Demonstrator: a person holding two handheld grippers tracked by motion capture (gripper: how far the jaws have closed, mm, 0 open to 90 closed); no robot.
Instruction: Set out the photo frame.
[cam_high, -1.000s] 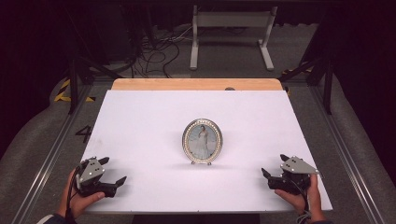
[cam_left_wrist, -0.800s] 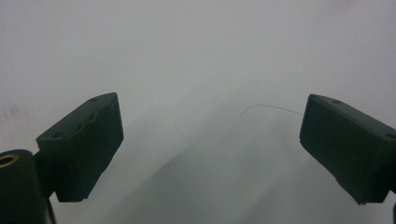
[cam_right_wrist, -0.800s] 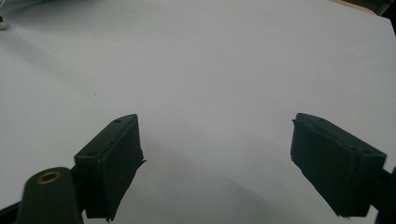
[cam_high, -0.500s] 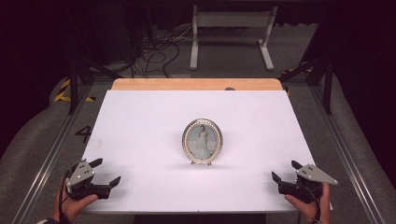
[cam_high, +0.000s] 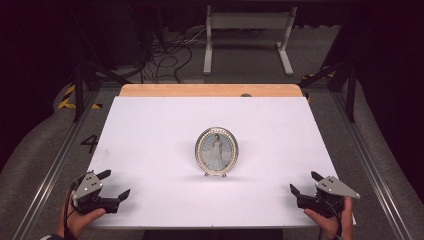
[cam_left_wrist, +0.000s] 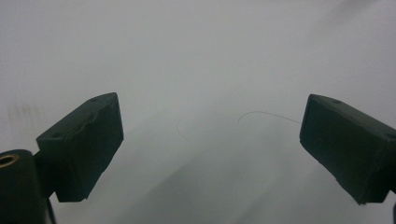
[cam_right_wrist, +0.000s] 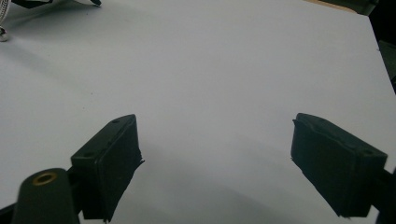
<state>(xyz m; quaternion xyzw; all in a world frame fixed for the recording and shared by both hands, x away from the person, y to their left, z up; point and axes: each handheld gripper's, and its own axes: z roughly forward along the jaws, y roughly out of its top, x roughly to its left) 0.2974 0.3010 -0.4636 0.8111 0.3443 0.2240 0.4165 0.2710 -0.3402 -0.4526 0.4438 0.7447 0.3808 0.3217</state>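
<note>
An oval silver picture frame (cam_high: 216, 151) with a portrait stands upright near the middle of the white table (cam_high: 160, 130). My left gripper (cam_high: 114, 183) rests at the table's front left corner, jaws wide apart over bare white surface (cam_left_wrist: 205, 84). My right gripper (cam_high: 305, 182) sits at the front right corner, also open with nothing between its jaws. In the right gripper view the frame's foot (cam_right_wrist: 3, 33) peeks in at the top left, far from the right gripper (cam_right_wrist: 215, 149).
A wooden strip (cam_high: 210, 90) borders the table's far edge. Beyond it lie cables (cam_high: 170, 55) and a white stand (cam_high: 247, 35) on the floor. Metal rails (cam_high: 367, 155) run along both sides of the table.
Both hands have drawn back toward the front corners and slightly outward. The picture frame has not moved. Both grippers stay open.
</note>
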